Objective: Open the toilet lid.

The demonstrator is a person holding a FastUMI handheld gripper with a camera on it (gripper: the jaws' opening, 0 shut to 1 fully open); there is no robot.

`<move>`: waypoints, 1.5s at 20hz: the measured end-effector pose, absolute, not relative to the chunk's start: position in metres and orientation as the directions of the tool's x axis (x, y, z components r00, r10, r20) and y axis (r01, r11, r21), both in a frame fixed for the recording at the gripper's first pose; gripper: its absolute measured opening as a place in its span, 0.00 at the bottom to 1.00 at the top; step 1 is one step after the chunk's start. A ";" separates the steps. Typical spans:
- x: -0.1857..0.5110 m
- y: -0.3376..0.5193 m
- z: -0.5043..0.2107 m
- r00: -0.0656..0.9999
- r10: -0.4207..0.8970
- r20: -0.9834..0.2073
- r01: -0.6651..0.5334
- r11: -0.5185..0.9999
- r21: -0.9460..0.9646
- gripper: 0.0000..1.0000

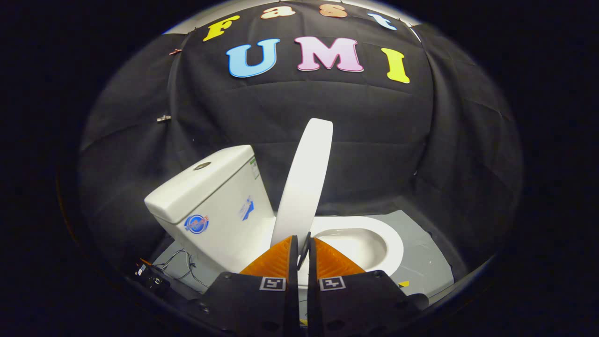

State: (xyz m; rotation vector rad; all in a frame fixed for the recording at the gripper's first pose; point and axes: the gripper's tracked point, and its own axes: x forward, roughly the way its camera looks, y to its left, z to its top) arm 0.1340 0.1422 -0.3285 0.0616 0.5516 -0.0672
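The white toilet lid (pixel 306 182) stands raised, almost upright and seen edge-on, leaning slightly away from the tank (pixel 210 196). The open bowl and seat ring (pixel 390 245) lie to its right. My gripper (pixel 303 239) is just in front of the lid's lower end, its fingers together with only a thin slit between them. The lid's bottom edge disappears behind the left fingertip (pixel 281 257). I see nothing held between the fingers.
The tank's top carries a flush button (pixel 202 165). Loose wires and a small black device (pixel 154 276) lie on the floor left of the toilet. A grey floor mat (pixel 426 252) extends to the right of the bowl. Black cloth walls surround the booth.
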 end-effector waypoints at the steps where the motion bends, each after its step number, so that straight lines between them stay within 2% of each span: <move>1: 0.135 0.153 -0.327 0.853 -0.035 -0.520 0.064 0.997 0.038 0.11; 13: 0.147 0.245 -0.325 0.862 0.091 -0.500 -0.115 0.993 -0.018 0.11; 25: 0.154 0.268 -0.328 0.848 0.121 -0.517 -0.157 0.987 -0.026 0.12; 26: 0.155 0.267 -0.328 0.849 0.121 -0.514 -0.150 0.989 -0.015 0.18; 29: 0.155 0.272 -0.322 0.839 0.171 -0.517 -0.181 0.983 0.031 0.18; 30: 0.155 0.273 -0.313 0.844 0.177 -0.507 -0.187 0.982 0.032 0.38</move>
